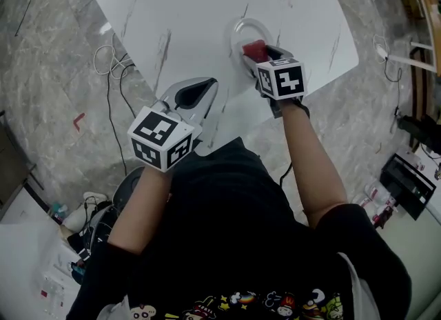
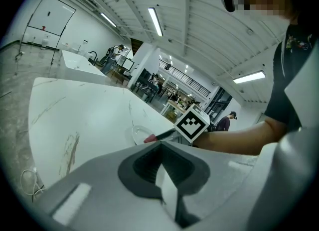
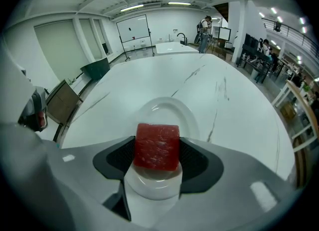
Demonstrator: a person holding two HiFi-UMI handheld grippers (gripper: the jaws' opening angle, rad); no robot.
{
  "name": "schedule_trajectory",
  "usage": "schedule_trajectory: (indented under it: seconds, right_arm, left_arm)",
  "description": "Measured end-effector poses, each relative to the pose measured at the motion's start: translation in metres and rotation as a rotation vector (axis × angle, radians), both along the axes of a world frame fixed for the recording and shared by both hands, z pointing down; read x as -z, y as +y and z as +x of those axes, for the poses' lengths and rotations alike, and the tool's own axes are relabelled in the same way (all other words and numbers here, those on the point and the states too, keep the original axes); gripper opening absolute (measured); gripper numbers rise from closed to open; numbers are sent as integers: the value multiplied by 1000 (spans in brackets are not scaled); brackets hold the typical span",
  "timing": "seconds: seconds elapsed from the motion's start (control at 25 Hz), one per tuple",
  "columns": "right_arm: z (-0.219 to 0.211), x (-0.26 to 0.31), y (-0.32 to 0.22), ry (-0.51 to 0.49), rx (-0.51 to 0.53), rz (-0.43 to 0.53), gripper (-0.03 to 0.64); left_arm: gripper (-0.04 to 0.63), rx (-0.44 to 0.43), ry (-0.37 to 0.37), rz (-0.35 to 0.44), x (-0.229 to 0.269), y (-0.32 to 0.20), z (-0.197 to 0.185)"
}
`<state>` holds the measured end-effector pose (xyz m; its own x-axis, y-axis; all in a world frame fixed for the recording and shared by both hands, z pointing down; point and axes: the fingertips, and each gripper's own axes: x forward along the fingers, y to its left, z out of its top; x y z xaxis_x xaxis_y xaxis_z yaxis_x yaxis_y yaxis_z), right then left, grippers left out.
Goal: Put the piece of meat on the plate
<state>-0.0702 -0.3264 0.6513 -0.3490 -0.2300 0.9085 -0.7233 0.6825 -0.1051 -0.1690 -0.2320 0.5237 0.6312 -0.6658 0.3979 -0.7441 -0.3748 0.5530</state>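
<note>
**Head view**
- Table: a white marble-patterned tabletop (image 1: 186,15) fills the upper middle of the frame.
- Plate: a round white plate (image 1: 238,30) sits at upper centre, on the table.
- Meat: a red blocky piece of meat (image 1: 253,50) lies at the plate's lower right edge, between the right gripper's jaws.
- Right gripper: the grey gripper with a marker cube (image 1: 260,55) reaches up-frame from the lower right, and is clamped on the meat.
- Left gripper: the matching grey gripper (image 1: 197,91) hangs at centre left, over the table's near edge and well apart from the plate.

**Left gripper view**
- Left gripper (image 2: 160,145): its dark pads meet at their tips, with nothing between them.
- Beyond it: plate (image 2: 137,134), the meat's red end (image 2: 149,139) pointing frame-left, and the right gripper (image 2: 158,136) on the table (image 2: 84,120).

**Right gripper view**
- Right gripper (image 3: 157,150): its jaws stand apart, pressed on the meat's left and right sides.
- Meat (image 3: 157,146): at frame centre, with one broad and nearly square face towards the camera. It is a touch wider than tall, so no clear long axis shows.
- Plate (image 3: 192,115): directly beneath and beyond the meat. I cannot tell whether the two touch.
- Table (image 3: 209,80): runs away to the upper frame.
</note>
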Motion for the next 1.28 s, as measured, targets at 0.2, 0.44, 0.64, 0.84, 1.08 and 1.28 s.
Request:
schedule_trajectory:
  seconds: [0.2, 0.44, 0.64, 0.84, 1.08, 1.28]
  right_arm:
    - [-1, -1, -4, 50, 9, -34, 302]
    - [-4, -4, -6, 95, 27, -91, 302]
    - [-4, -5, -6, 105, 39, -95, 304]
    - [-5, -4, -6, 97, 36, -80, 308]
    - [-2, 1, -5, 72, 12, -44, 317]
    - [-1, 18, -8, -11, -27, -4, 318]
  left_arm:
    - [0, 6, 11, -9, -3, -1, -3]
    - [0, 8, 22, -15, -5, -2, -7]
    - [0, 11, 27, -16, -6, -3, -8]
    - [0, 14, 22, -15, -5, -3, -11]
    - [0, 19, 0, -14, -2, -3, -14]
    - [0, 18, -23, -13, 0, -2, -14]
